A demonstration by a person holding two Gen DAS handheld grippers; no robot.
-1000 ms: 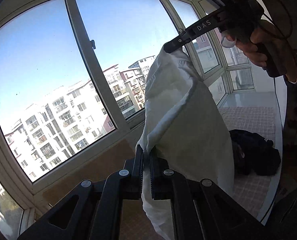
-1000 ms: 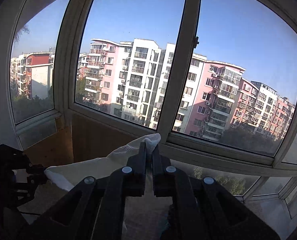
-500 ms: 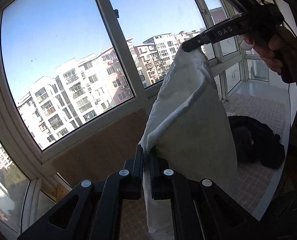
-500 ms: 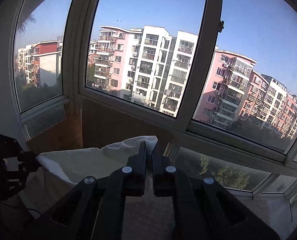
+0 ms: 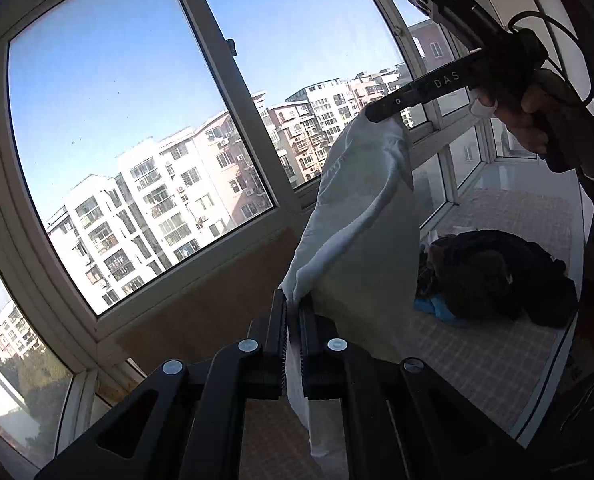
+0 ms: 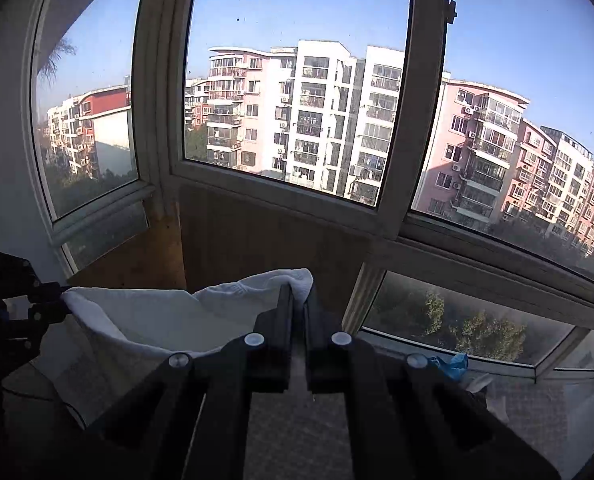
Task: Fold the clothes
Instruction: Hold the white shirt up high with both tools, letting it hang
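A: In the left wrist view, what can't you see?

B: The lower end of the white cloth (image 5: 361, 232) drops behind the left gripper (image 5: 295, 304), whose fingers are pressed together on one edge. The right gripper (image 5: 381, 114) pinches the top corner higher up; the hand (image 5: 533, 120) holding it is partly cut off by the dark rim. A dark pile of clothes (image 5: 497, 276) lies on the checked mat (image 5: 477, 364), its items hard to separate.

A: And the right wrist view?

B: The right gripper (image 6: 299, 294) is clamped on a cloth corner; the cloth (image 6: 169, 316) sags toward the left gripper (image 6: 59, 300). Behind are the windows (image 6: 297, 112) and a wooden panel (image 6: 257, 248).
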